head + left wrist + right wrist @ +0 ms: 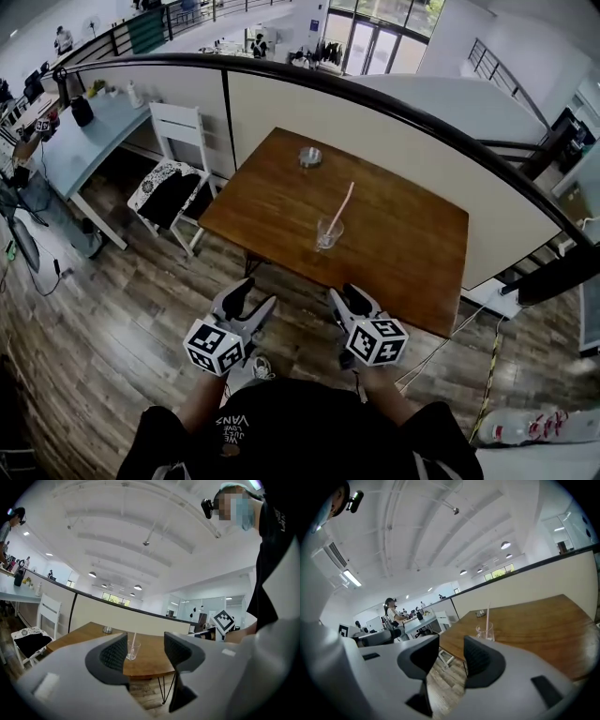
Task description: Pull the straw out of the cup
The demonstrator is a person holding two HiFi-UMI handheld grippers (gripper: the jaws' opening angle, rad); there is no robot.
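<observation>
A clear glass cup [328, 233] stands near the middle of the wooden table [403, 248], with a pink straw [343, 203] leaning out of it to the upper right. Both grippers hang over the floor, short of the table's near edge. My left gripper [255, 298] is open and holds nothing; in the left gripper view the cup [132, 652] and straw [133, 643] show far off through the gap of that gripper [145, 651]. My right gripper [349, 297] is open and empty too [451, 656]; the cup [485, 631] and straw [488, 617] lie ahead to its right.
A small metal dish [310, 157] sits at the table's far side. A white chair [173, 178] with a patterned cushion stands left of the table. A curved partition wall [394, 122] runs behind it. Wood floor [122, 319] lies under both grippers.
</observation>
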